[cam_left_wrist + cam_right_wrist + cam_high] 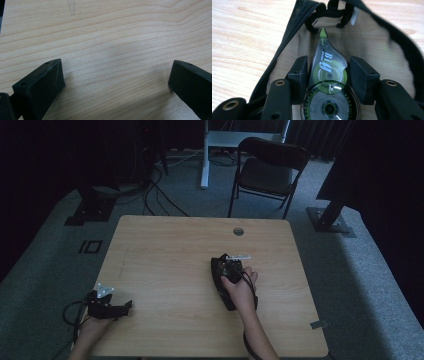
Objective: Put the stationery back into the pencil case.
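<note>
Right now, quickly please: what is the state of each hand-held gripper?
Left hand-held gripper: open, nothing between its jaws, bare wooden table below.
Right hand-held gripper: closed on a correction tape dispenser, over a black mesh pouch.

A wooden table [165, 270], a black folding chair [267, 170] beyond it, cables [155, 195] across grey carpet [350, 270]
</note>
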The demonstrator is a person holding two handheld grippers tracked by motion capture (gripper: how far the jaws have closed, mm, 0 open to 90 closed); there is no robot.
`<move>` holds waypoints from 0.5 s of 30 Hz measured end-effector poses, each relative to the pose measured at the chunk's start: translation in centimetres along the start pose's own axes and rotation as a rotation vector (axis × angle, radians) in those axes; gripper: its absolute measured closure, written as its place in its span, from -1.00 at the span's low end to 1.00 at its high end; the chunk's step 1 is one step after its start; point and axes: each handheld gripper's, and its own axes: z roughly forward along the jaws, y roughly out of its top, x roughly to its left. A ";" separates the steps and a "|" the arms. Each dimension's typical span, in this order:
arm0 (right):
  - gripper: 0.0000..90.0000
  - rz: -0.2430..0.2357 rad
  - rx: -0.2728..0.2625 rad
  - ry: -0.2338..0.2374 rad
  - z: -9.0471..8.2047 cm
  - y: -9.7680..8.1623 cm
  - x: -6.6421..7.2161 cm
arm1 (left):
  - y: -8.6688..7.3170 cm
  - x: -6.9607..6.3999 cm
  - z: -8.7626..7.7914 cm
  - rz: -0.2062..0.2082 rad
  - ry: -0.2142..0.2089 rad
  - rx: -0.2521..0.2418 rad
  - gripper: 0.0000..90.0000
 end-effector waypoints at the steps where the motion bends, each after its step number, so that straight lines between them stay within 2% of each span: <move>1: 0.11 0.001 0.005 0.003 0.1 0.0 0.0 | 0.0 0.0 0.0 0.000 0.000 0.000 -0.99; 6: 0.11 -0.014 0.028 -0.004 0.2 0.0 0.1 | 0.0 0.0 0.0 0.000 0.000 0.000 -0.99; 15: 0.10 -0.004 0.039 -0.002 0.2 0.1 0.1 | 0.0 0.0 0.0 -0.001 0.000 0.000 -0.99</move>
